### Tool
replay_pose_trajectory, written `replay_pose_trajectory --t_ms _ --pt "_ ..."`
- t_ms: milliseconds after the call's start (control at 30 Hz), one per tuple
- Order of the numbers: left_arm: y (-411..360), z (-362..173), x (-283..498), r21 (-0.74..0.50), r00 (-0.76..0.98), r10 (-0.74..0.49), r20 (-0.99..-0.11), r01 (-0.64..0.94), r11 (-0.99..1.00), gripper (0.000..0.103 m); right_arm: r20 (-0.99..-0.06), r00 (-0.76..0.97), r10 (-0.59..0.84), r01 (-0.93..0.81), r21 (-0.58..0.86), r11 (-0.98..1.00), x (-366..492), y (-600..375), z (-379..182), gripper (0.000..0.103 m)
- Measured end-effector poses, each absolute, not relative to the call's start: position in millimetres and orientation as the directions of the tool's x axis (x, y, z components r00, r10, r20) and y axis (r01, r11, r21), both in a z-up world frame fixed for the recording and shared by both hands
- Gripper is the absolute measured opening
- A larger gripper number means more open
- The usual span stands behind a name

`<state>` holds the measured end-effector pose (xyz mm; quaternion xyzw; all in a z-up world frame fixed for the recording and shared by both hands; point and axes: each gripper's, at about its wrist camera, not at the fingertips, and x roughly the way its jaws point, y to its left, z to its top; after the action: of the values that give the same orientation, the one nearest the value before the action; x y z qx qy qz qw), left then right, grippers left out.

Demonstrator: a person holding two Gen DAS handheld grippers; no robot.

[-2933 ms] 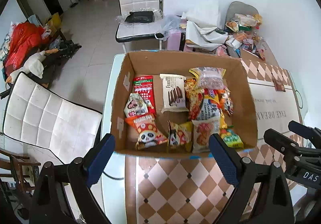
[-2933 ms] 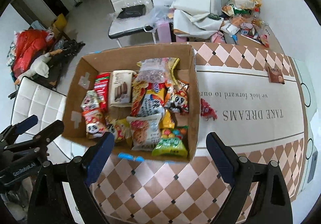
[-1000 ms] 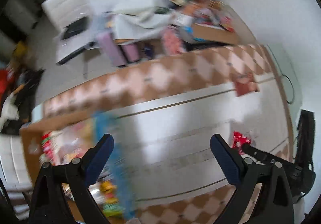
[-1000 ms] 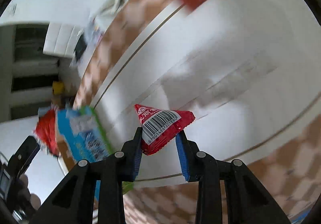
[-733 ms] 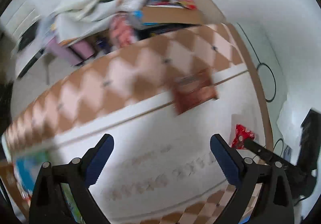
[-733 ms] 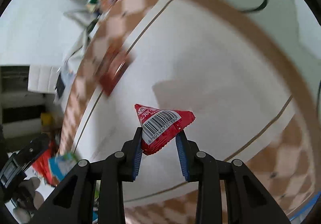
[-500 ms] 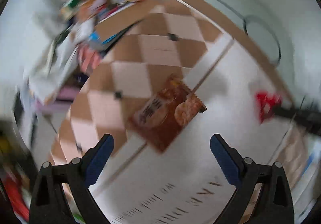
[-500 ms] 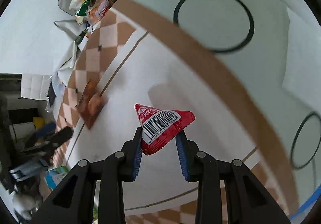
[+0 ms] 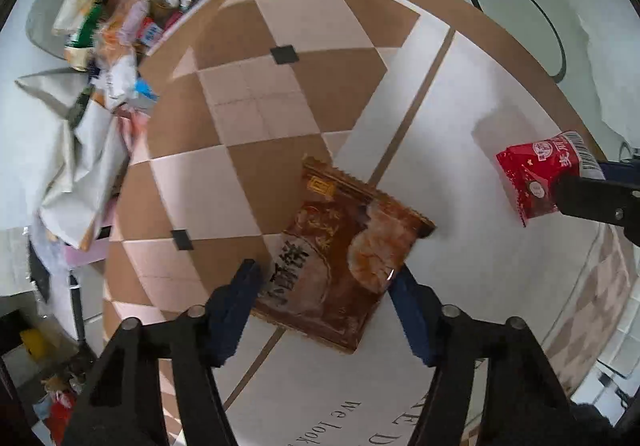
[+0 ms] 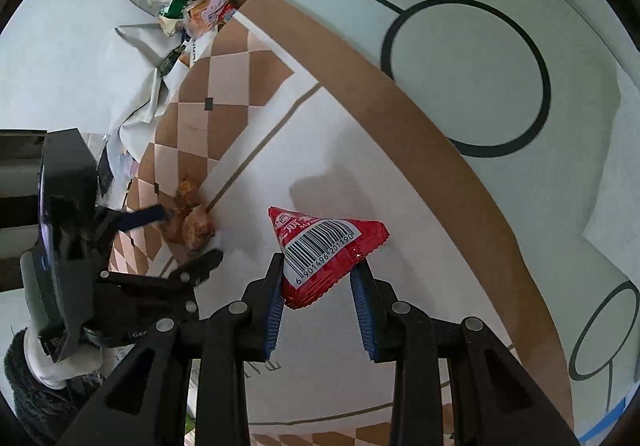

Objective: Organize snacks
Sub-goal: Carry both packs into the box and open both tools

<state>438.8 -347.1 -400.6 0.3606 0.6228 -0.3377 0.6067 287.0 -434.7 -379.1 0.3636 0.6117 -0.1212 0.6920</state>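
Left tongs gape wide around the brown snack packet lying flat on the table, right tongs clamp the red triangular packet aloft: dip low, then squeeze squarely.

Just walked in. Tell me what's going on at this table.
A person is sorting snacks with a handheld claw in each hand. The right claw is shut on a red triangular snack packet, held up above the tablecloth. The left claw is open and straddles a brown snack packet that lies flat on the cloth; its fingers sit on either side and have not closed on it. A heap of other packets and bottles sits at the far end.
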Motion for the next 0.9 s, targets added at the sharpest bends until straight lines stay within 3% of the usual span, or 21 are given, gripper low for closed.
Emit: replay_pose_trajectory --t_ms 433,900 --pt "-285.1 -340.6 424.2 -0.053 0.032 -0.105 -0.994 0.699 0.713 0.054 -0.942 0.253 0.221 0.508 0.324 0.798 284.4 -391.6 -321.1 0.034" --pt "-107.3 -202.7 367.0 -0.052 0.282 -0.220 -0.934 0.501 0.864 0.054 -0.906 0.330 0.265 0.274 0.361 0.892 261.7 -226.3 -222.2 0.034"
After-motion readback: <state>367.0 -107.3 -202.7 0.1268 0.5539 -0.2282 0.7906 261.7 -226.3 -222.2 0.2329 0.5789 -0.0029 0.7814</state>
